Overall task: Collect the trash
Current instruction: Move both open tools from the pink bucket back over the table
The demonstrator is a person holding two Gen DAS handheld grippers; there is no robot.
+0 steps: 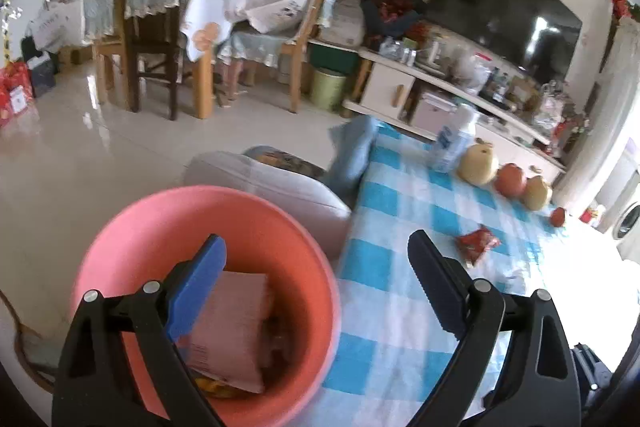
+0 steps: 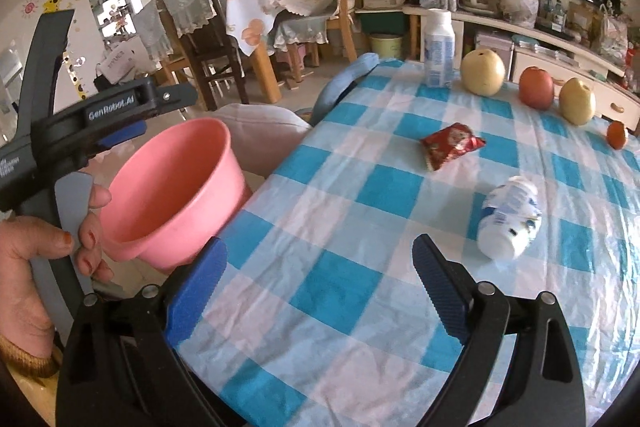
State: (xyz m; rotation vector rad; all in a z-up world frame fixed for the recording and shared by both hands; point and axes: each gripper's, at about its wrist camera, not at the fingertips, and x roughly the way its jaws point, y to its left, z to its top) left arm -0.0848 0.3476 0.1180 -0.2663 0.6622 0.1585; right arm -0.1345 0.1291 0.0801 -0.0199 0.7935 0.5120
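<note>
the fallen bottle [image 2: 510, 221] is lying on its side on the checked cloth [image 2: 340, 227], long axis slanting, base toward the camera, just right of the right claw [image 2: 318, 285]; the red wrapper [image 2: 450, 145] is lying beyond it. both claws are gaping wide and holding nothing, the left claw [image 1: 316, 283] hanging over the pink bin [image 1: 280, 227], which is holding crumpled paper [image 1: 230, 327] and scraps

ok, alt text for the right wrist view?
The right tongs stand open and empty over a blue-and-white checked tablecloth, with a crushed white bottle lying just ahead and a red snack wrapper beyond it. At left, a hand holds the left tongs above a pink bin beside the table.
</note>
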